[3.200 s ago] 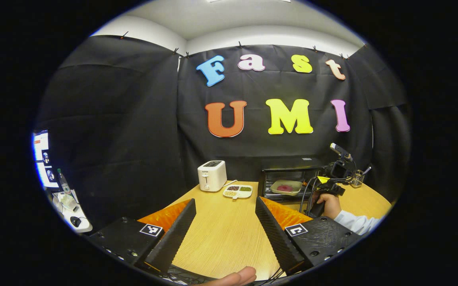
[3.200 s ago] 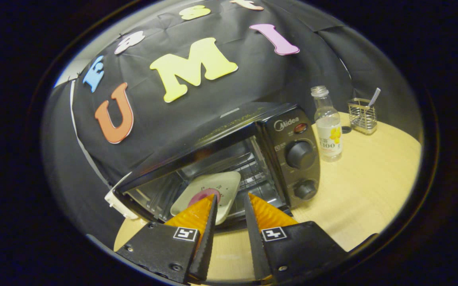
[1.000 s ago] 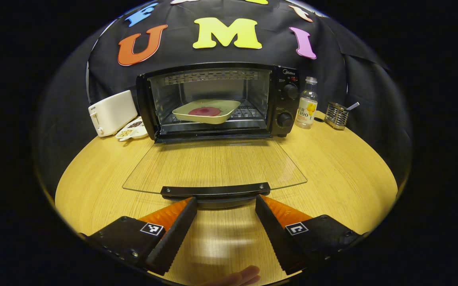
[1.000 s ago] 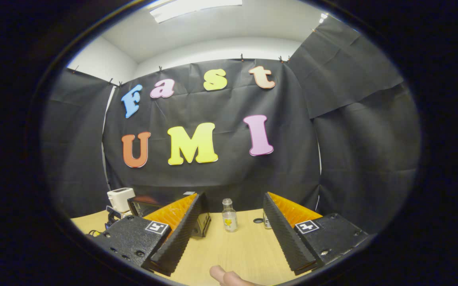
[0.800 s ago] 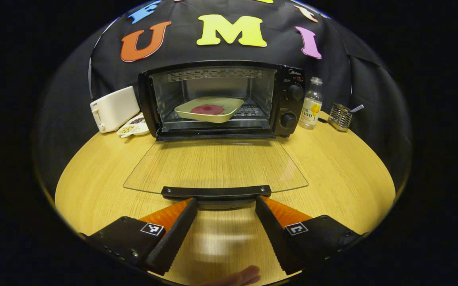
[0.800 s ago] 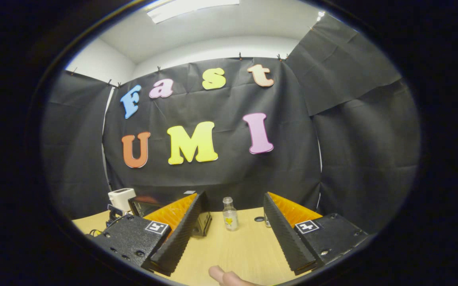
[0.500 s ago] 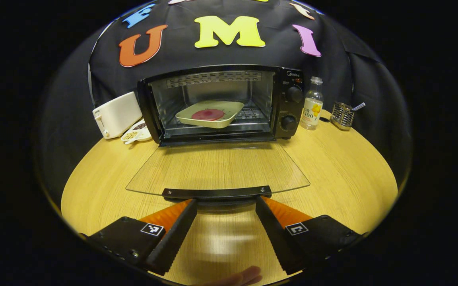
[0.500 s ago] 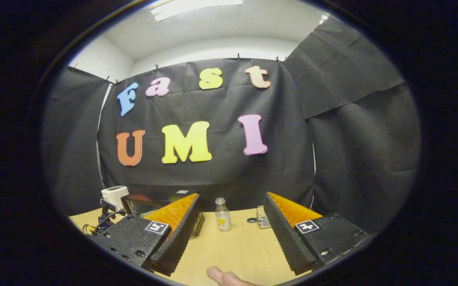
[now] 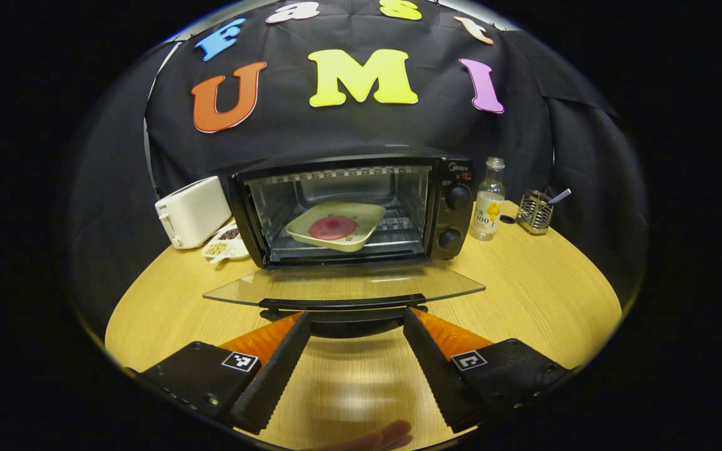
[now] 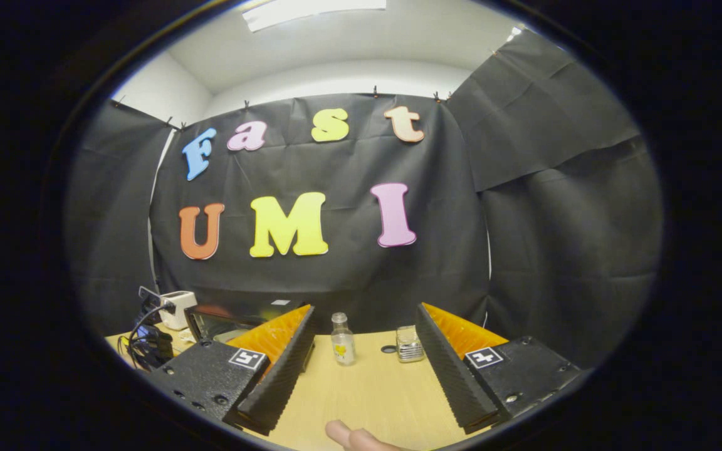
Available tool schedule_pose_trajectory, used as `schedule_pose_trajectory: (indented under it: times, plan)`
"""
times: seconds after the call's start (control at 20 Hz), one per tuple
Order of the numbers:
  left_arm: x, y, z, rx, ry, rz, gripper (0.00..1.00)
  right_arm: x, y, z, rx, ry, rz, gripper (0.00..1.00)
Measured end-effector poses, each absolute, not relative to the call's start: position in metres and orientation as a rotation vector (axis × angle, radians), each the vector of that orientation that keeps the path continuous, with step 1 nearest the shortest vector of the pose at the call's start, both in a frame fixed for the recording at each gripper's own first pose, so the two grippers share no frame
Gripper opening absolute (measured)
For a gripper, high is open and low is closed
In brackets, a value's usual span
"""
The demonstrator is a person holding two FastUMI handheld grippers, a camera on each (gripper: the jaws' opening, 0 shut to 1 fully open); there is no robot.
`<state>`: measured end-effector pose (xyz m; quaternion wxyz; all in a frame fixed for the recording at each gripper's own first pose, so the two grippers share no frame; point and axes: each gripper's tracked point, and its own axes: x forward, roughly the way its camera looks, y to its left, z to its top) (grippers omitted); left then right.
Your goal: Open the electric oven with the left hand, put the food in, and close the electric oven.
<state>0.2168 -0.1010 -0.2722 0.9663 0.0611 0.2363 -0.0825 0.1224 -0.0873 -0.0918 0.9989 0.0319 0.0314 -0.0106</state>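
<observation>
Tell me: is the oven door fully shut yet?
No, the glass door hangs part-open before the oven, with the plate visible inside.

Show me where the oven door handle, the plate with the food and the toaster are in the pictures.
oven door handle (image 9: 342,303): left gripper view, middle of the dark bar.
plate (image 9: 361,236): left gripper view, pale front rim, inside the oven.
toaster (image 9: 193,212): left gripper view, white side wall.

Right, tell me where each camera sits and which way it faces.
Left gripper view: low before the oven, facing its open door and plate; own fingers, a fingertip below.
Right gripper view: over the table, facing the back wall; own fingers, a fingertip.
Shared: oven, bottle, toaster.
</observation>
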Motion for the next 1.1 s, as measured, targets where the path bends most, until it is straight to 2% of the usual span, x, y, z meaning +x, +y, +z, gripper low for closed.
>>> schedule_pose_trajectory:
  times: [0.05,0.1,0.15,0.2,0.45,0.5,0.55,0.6,0.7,0.75,0.8,0.9,0.95,1.1]
  plan:
    - [0.22,-0.101,-0.267,0.131,0.47,-0.164,0.96,0.122,-0.089,-0.092,0.059,0.065,-0.026,0.96]
    - [0.222,-0.101,-0.263,0.139,0.465,-0.162,0.96,0.123,-0.09,-0.091,0.054,0.065,-0.031,1.0]
    - [0.226,-0.101,-0.256,0.149,0.453,-0.161,0.97,0.123,-0.091,-0.09,0.05,0.065,-0.033,1.0]
    - [0.23,-0.102,-0.251,0.159,0.438,-0.161,0.97,0.119,-0.091,-0.092,0.047,0.066,-0.034,0.96]
    - [0.245,-0.104,-0.23,0.177,0.393,-0.157,0.97,0.116,-0.089,-0.089,0.041,0.071,-0.032,0.96]
    - [0.249,-0.103,-0.228,0.178,0.385,-0.156,0.97,0.116,-0.09,-0.091,0.041,0.077,-0.033,1.0]
    - [0.251,-0.103,-0.225,0.174,0.382,-0.156,0.96,0.116,-0.093,-0.09,0.041,0.081,-0.039,1.0]
    - [0.254,-0.103,-0.222,0.17,0.381,-0.157,0.97,0.116,-0.095,-0.091,0.041,0.084,-0.046,0.96]
    - [0.262,-0.104,-0.214,0.166,0.365,-0.16,0.96,0.112,-0.097,-0.092,0.048,0.091,-0.052,0.96]
    - [0.266,-0.104,-0.209,0.16,0.354,-0.159,0.97,0.11,-0.098,-0.093,0.057,0.097,-0.056,1.0]
    - [0.27,-0.105,-0.206,0.152,0.343,-0.158,0.96,0.108,-0.1,-0.093,0.065,0.105,-0.063,0.96]
    - [0.281,-0.107,-0.198,0.136,0.328,-0.158,0.96,0.104,-0.103,-0.092,0.071,0.118,-0.082,0.96]
    - [0.287,-0.108,-0.193,0.13,0.322,-0.162,0.97,0.1,-0.102,-0.089,0.07,0.12,-0.083,1.0]
    - [0.299,-0.106,-0.179,0.064,0.299,-0.163,0.97,0.094,-0.097,-0.086,0.05,0.123,-0.077,1.0]
